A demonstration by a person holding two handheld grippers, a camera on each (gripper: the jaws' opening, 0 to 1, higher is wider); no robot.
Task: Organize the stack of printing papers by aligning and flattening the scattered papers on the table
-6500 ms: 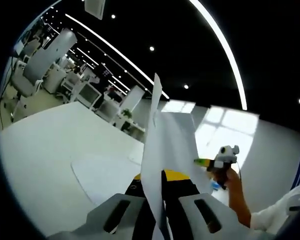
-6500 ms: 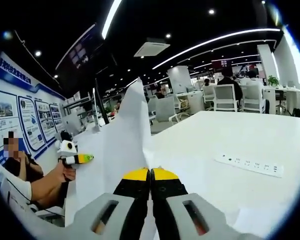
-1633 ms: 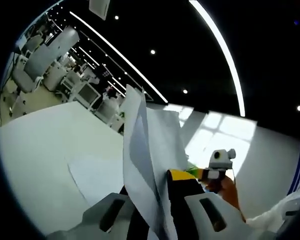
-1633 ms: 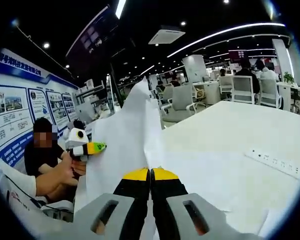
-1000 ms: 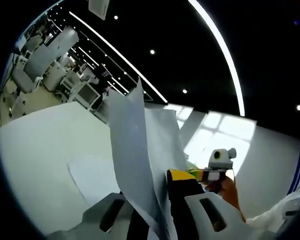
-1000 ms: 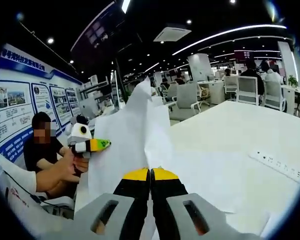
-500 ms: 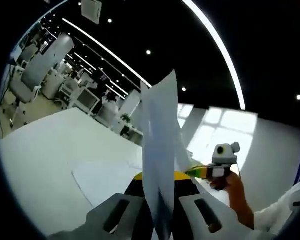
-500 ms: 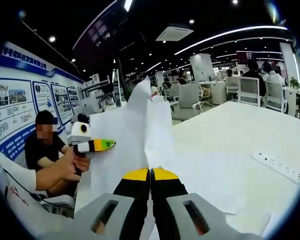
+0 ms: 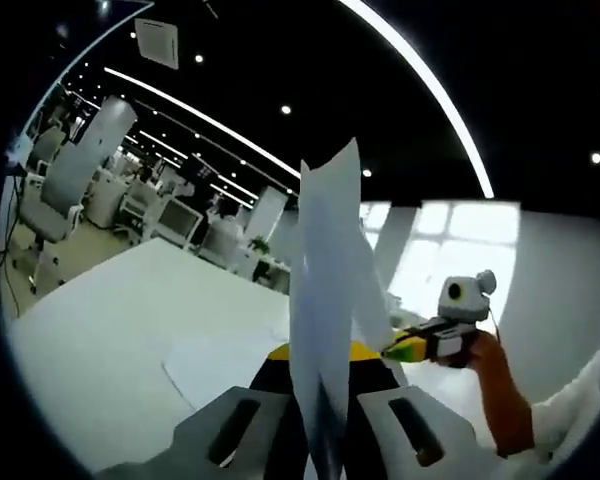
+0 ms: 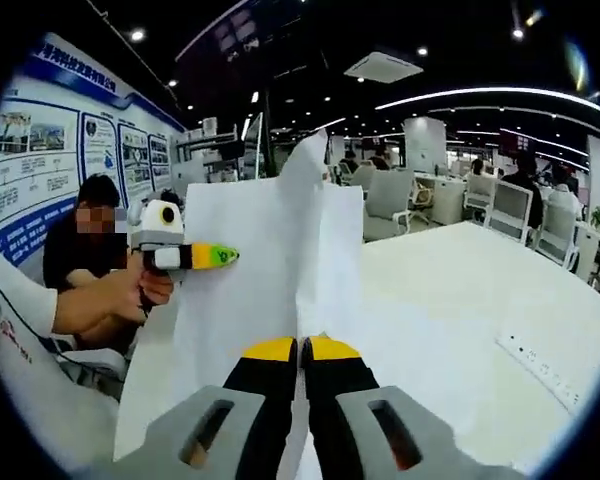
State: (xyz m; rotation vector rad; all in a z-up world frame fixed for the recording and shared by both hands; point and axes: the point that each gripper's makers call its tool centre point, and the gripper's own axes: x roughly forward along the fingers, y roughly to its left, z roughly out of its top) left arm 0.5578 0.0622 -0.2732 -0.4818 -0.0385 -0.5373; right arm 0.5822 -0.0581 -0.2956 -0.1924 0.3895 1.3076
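Observation:
A stack of white printing papers [image 10: 265, 270] is held upright above the white table [image 10: 450, 300]. My right gripper [image 10: 300, 347], yellow-tipped, is shut on its lower edge. The left gripper [image 10: 225, 256], green and yellow at the tip, comes in from the left and pinches the stack's side edge. In the left gripper view the papers [image 9: 325, 270] stand edge-on, with my left gripper [image 9: 320, 352] shut on them. The right gripper [image 9: 408, 347] meets the stack from the right, with a hand [image 9: 495, 375] behind it. One loose sheet [image 9: 225, 360] lies flat on the table [image 9: 110, 320].
A white power strip [image 10: 542, 376] lies on the table at the right. A seated person [image 10: 90, 240] is beyond the table's left side, in front of a wall with posters. Office chairs [image 10: 390, 205] and desks stand behind the table's far edge.
The papers, bent and fanned in the left gripper view a second ago, now stand straight and edge-on. Both views have swung a little. Both grippers have kept their hold.

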